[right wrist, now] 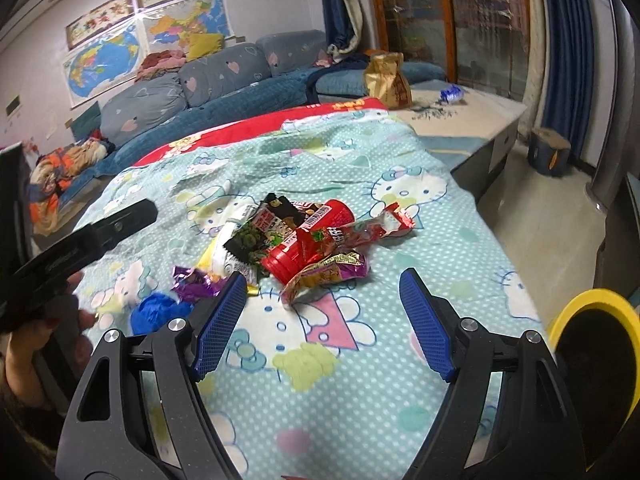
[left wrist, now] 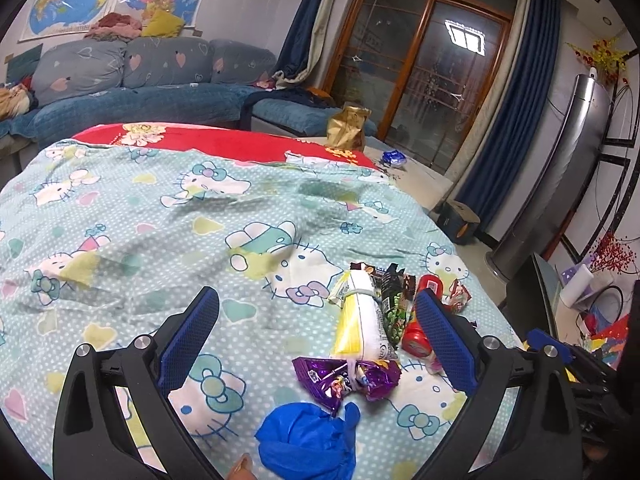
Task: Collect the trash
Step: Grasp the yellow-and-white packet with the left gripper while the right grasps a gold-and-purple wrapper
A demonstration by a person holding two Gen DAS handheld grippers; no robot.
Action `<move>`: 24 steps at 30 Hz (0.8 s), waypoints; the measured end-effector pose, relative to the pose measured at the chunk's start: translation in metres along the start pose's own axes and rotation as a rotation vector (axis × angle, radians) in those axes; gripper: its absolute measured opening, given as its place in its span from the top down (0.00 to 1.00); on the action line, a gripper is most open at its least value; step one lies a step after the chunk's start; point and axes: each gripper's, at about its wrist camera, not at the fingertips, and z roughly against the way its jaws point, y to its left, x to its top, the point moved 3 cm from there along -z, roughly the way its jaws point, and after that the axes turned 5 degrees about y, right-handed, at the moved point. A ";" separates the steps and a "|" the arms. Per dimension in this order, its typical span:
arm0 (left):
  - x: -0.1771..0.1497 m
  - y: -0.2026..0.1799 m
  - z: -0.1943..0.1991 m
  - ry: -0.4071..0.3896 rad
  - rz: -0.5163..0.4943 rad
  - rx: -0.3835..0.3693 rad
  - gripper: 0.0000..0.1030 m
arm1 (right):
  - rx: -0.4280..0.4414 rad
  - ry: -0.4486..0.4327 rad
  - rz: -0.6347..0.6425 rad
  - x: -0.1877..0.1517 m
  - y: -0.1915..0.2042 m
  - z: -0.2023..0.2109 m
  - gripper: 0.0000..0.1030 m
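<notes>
A heap of snack litter lies on the pale turquoise cartoon-cat blanket (right wrist: 360, 400), and every place here is given from the red plastic cylinder tub (right wrist: 308, 240) lying on its side in the middle of that heap. Touching the tub on its far side is a dark green and black crinkled snack packet (right wrist: 260, 240); a red foil wrapper (right wrist: 376, 228) rests across the tub's top and reaches away to its right. Just in front of the tub lies a purple and gold foil wrapper (right wrist: 332, 268). Left of the tub, beyond the green packet, is a long white and yellow plastic bag (left wrist: 360, 320), and nearer the camera from that a crumpled purple foil wrapper (left wrist: 344, 376), then a bunched blue plastic glove or bag (left wrist: 308, 440).

The right gripper (right wrist: 322, 320) hovers above the blanket just short of the tub, its blue-padded jaws spread wide with nothing between them. The left gripper (left wrist: 316, 328) is likewise wide open, its jaws standing either side of the white and yellow bag without pressing on it. A yellow-rimmed dark bin (right wrist: 592, 360) stands well to the right of the tub, off the blanket's edge.
</notes>
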 end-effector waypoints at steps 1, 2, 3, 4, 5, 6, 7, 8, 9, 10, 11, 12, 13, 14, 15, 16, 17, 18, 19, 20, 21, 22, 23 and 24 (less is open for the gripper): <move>0.000 0.001 -0.002 0.005 0.002 -0.007 0.18 | -0.005 0.009 -0.013 0.001 -0.001 -0.005 0.32; 0.001 0.001 -0.005 0.012 0.006 -0.013 0.24 | -0.017 0.023 -0.024 0.002 -0.002 -0.011 0.32; 0.002 0.002 -0.007 0.018 0.008 -0.013 0.26 | -0.018 0.032 -0.033 0.002 -0.002 -0.016 0.32; 0.002 0.002 -0.010 0.026 0.008 -0.016 0.29 | -0.014 0.042 -0.043 0.001 -0.002 -0.020 0.34; 0.003 0.002 -0.014 0.042 0.008 -0.023 0.33 | -0.009 0.053 -0.057 0.002 -0.003 -0.025 0.36; 0.003 0.003 -0.018 0.053 0.010 -0.027 0.36 | -0.004 0.061 -0.067 0.002 -0.003 -0.029 0.37; 0.003 0.002 -0.021 0.067 0.011 -0.032 0.41 | 0.003 0.074 -0.077 0.002 -0.002 -0.033 0.38; 0.003 0.003 -0.025 0.080 0.014 -0.036 0.46 | 0.011 0.080 -0.085 0.001 -0.002 -0.036 0.40; 0.003 0.004 -0.031 0.099 0.019 -0.044 0.48 | 0.014 0.086 -0.089 0.001 -0.001 -0.038 0.41; 0.002 0.003 -0.034 0.111 0.024 -0.050 0.50 | 0.015 0.091 -0.088 0.000 0.001 -0.041 0.43; 0.002 0.003 -0.037 0.121 0.027 -0.057 0.52 | 0.013 0.098 -0.083 0.000 0.003 -0.044 0.45; 0.001 0.002 -0.041 0.135 0.032 -0.069 0.52 | 0.017 0.105 -0.083 -0.001 0.004 -0.047 0.45; 0.001 0.001 -0.044 0.144 0.035 -0.080 0.53 | 0.025 0.112 -0.089 -0.002 0.005 -0.050 0.48; 0.000 0.000 -0.047 0.152 0.039 -0.089 0.53 | 0.031 0.118 -0.097 -0.003 0.004 -0.053 0.52; -0.001 -0.002 -0.051 0.166 0.043 -0.100 0.53 | 0.034 0.122 -0.101 -0.003 0.004 -0.054 0.54; -0.002 -0.003 -0.053 0.173 0.045 -0.110 0.53 | 0.036 0.128 -0.105 -0.004 0.004 -0.056 0.57; -0.003 -0.005 -0.055 0.179 0.047 -0.121 0.53 | 0.037 0.131 -0.109 -0.005 0.003 -0.059 0.61; -0.004 -0.007 -0.058 0.190 0.047 -0.128 0.53 | 0.041 0.133 -0.114 -0.005 0.002 -0.060 0.63; -0.006 -0.008 -0.061 0.198 0.046 -0.130 0.53 | 0.046 0.136 -0.120 -0.006 0.001 -0.061 0.69; -0.007 -0.009 -0.063 0.205 0.043 -0.131 0.53 | 0.057 0.140 -0.125 -0.007 -0.001 -0.062 0.76; -0.009 -0.011 -0.066 0.214 0.038 -0.130 0.54 | 0.064 0.141 -0.125 -0.008 -0.001 -0.061 0.79; -0.011 -0.012 -0.070 0.223 0.036 -0.129 0.57 | 0.068 0.141 -0.121 -0.009 -0.001 -0.061 0.84; -0.013 -0.014 -0.073 0.235 0.036 -0.130 0.59 | 0.073 0.140 -0.117 -0.010 -0.001 -0.060 0.89; -0.015 -0.015 -0.075 0.243 0.036 -0.134 0.59 | 0.080 0.140 -0.111 -0.010 0.000 -0.059 0.90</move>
